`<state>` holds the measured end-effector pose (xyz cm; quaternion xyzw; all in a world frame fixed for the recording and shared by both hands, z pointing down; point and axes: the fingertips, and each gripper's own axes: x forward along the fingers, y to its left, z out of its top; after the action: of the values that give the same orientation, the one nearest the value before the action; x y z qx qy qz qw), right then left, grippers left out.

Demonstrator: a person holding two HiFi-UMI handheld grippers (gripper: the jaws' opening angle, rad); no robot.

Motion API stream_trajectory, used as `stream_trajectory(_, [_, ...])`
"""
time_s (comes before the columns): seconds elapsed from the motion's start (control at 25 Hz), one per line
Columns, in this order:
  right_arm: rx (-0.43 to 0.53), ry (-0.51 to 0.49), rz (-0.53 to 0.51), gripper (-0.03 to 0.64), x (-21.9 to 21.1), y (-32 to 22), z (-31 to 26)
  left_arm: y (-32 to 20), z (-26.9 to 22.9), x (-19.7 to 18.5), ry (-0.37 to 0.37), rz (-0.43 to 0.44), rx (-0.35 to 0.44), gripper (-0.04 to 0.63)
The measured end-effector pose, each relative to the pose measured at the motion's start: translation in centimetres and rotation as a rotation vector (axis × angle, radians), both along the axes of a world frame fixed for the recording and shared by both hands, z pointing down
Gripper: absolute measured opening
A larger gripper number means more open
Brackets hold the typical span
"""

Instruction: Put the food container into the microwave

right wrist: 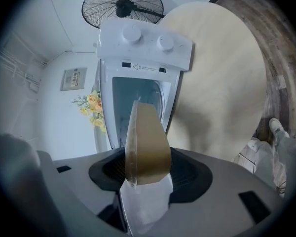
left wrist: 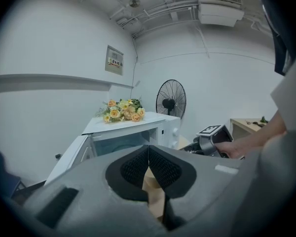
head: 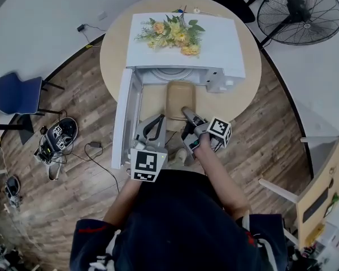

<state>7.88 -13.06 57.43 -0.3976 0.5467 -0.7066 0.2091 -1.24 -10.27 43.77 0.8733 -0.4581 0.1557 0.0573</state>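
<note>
The left tongs [head: 158,122] and right tongs [head: 187,113] both pinch the near rim of the container [head: 179,97], just at 6 o'clock of the open microwave [head: 214,49]. Uneven pushing could tilt it, so its far edge might catch the sill or the thin rim slip free.

There was one white microwave [head: 214,44], with two knobs [right wrist: 132,32] on its front. One round table [head: 116,55], one bouquet [head: 172,34] and one tan food container [head: 179,97] were counted. There were two grippers, the left gripper [head: 155,123] and the right gripper [head: 187,115]. At far right stood one pedestal fan [head: 299,13], and at left one blue chair [head: 17,94].
</note>
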Motion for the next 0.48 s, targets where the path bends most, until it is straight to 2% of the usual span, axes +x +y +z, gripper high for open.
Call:
stream_trajectory(0.24, [-0.021,0.033,-0.002,0.233,-0.1,-2.0,1.7,-1.1,1.1,-0.4,-0.007,0.015,-0.026,0.017])
stream_trajectory(0.48, [-0.035,0.022,-0.007,0.233,-0.9,-3.5,2.4,-1.8,1.7,-0.7,-0.005,0.022,-0.043,0.017])
